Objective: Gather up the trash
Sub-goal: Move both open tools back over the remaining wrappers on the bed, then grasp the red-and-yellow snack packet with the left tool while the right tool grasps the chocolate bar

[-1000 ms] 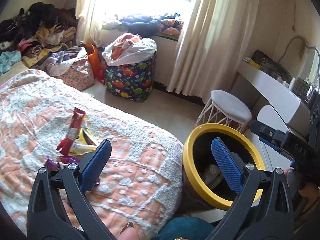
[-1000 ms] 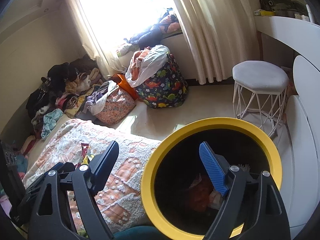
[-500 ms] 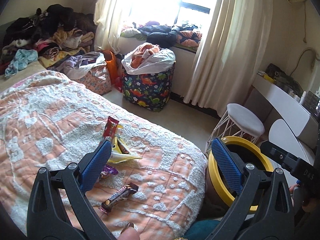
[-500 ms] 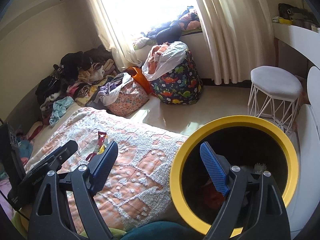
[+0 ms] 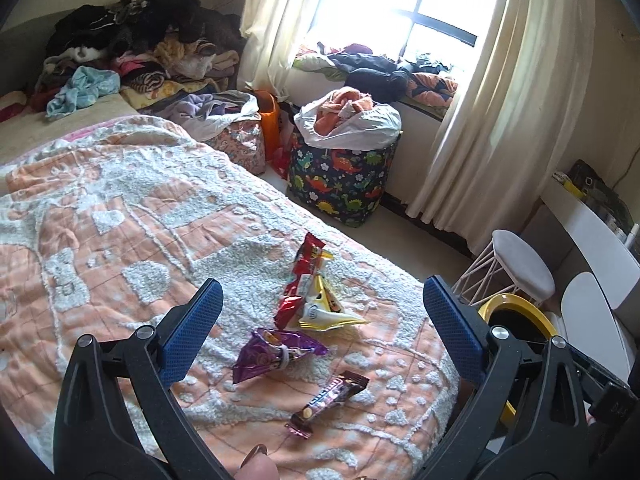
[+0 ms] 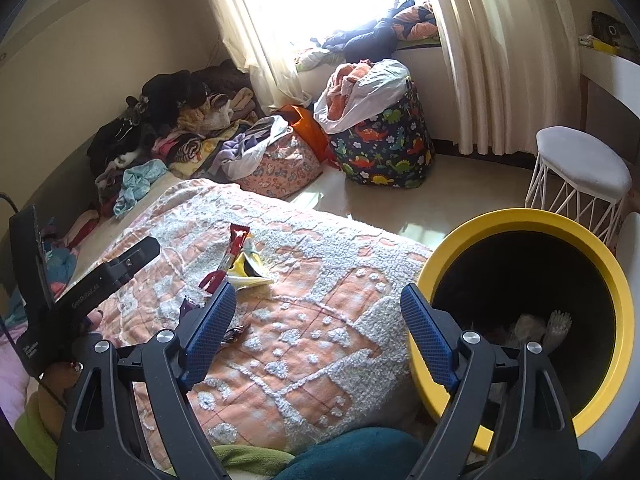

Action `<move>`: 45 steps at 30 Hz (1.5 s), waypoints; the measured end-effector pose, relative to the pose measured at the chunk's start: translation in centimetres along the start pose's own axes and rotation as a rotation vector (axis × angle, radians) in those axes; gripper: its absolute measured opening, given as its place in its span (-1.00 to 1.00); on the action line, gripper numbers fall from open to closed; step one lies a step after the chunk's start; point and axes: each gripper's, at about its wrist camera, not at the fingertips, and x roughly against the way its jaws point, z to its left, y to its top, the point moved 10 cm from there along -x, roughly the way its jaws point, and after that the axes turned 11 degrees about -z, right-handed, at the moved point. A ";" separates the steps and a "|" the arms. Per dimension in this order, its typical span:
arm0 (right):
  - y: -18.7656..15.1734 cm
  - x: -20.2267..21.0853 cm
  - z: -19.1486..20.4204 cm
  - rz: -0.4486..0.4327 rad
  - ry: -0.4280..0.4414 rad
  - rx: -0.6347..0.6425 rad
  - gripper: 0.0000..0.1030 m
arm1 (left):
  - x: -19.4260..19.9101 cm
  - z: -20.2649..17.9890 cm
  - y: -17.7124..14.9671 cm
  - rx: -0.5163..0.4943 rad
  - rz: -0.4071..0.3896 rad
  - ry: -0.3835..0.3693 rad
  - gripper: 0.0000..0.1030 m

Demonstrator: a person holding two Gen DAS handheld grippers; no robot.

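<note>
Several snack wrappers lie on the orange and white bedspread (image 5: 120, 240): a red wrapper (image 5: 302, 276), a yellow one (image 5: 324, 308), a purple one (image 5: 276, 354) and a dark candy-bar wrapper (image 5: 328, 404). My left gripper (image 5: 320, 320) hovers open above them, empty. The black bin with a yellow rim (image 6: 592, 252) stands beside the bed, some trash in its bottom. My right gripper (image 6: 316, 328) is open and empty, over the bed edge left of the bin. The red wrapper (image 6: 236, 244) and yellow wrapper (image 6: 250, 272) also show there.
A dinosaur-print laundry basket (image 5: 344, 176) full of clothes stands by the curtained window. A floral bag (image 6: 280, 168) and a heap of clothes (image 5: 132, 56) sit beyond the bed. A white wire stool (image 6: 580, 176) and a white desk (image 5: 592, 232) are to the right.
Both grippers have swung left, away from the bin and over the bed. The wrappers have come between the left fingers; the bin has slid to the right edge in both views.
</note>
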 end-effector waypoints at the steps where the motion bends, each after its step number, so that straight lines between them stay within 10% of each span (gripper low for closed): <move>1: -0.2 -0.3 0.5 0.008 0.007 0.004 0.59 | -0.1 0.6 0.0 0.010 0.003 0.009 0.79; 21: -5.8 -5.6 7.3 0.157 0.058 0.078 0.54 | -3.7 5.3 -3.2 0.133 0.184 -0.060 -0.04; 40: -9.0 -10.6 8.3 0.307 0.110 -0.028 -0.02 | -7.5 3.7 -5.9 0.134 0.298 -0.157 -0.36; 45: -9.9 -11.5 9.0 0.344 0.143 -0.043 -0.43 | -8.2 3.6 -6.4 0.143 0.311 -0.160 -0.57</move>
